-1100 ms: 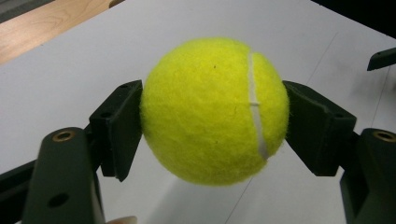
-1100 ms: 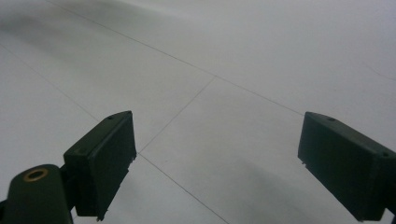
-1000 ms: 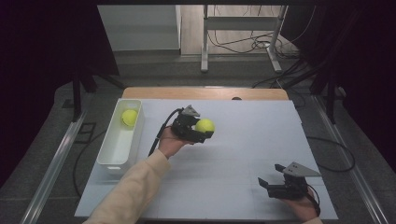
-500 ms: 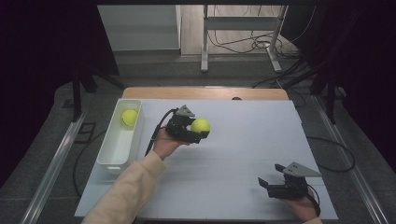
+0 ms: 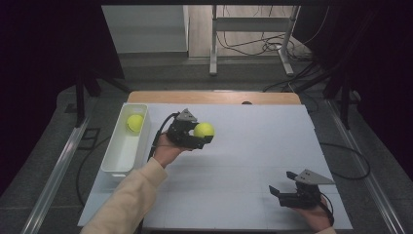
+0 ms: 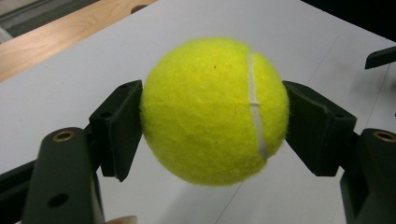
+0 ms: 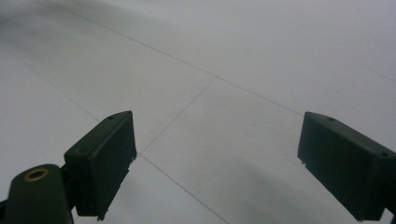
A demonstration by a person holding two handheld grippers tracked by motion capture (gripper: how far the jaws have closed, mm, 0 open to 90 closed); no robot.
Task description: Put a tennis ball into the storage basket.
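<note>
A yellow tennis ball (image 5: pixel 204 129) hangs above the white table sheet, and my left gripper (image 5: pixel 203 133) is shut on it. In the left gripper view the ball (image 6: pixel 213 110) sits squeezed between both black pads (image 6: pixel 119 127). A second yellow ball (image 5: pixel 135 122) lies at the far end of the white bin (image 5: pixel 113 162) at the table's left. My right gripper (image 5: pixel 281 184) rests low near the front right of the sheet, open, with bare white sheet between its jaws (image 7: pixel 217 163).
The wooden table edge (image 5: pixel 214 97) runs along the far side. Beyond it stand a metal frame and loose cables on the floor. Metal rails flank the table on both sides. White sheet (image 5: pixel 243 161) lies between the two grippers.
My left gripper has drifted slightly toward the left and far side with the ball held. The right gripper has stayed still.
</note>
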